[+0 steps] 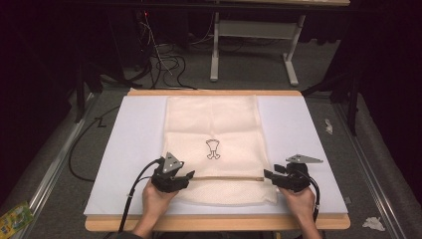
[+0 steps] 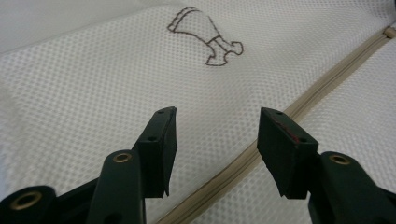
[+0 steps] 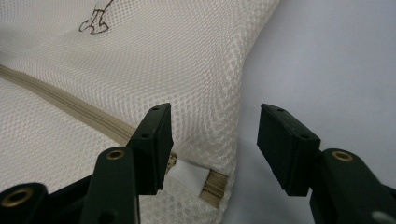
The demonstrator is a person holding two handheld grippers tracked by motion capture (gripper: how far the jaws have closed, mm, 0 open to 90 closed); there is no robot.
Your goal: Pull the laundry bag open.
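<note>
My left gripper (image 2: pixel 212 149) jaws apart, nothing between pads, mesh bag (image 1: pixel 215 144) beneath. My right gripper (image 3: pixel 212 149) jaws wide too, over bag's corner. Bag flat on white board (image 1: pixel 303 129), zipper (image 1: pixel 226 178) running between both grippers. Nothing blocking. Right gripper view gives me white tab (image 3: pixel 187 173) at zipper end; left gripper view gives embroidered motif (image 2: pixel 205 39) close.

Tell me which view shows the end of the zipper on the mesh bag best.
The right gripper view: the zipper's end sits close up at the mesh bag's corner, beside a small white tab. The left gripper view shows a middle stretch of the zipper, not that end. The high view shows the whole zipper as a thin line.
</note>
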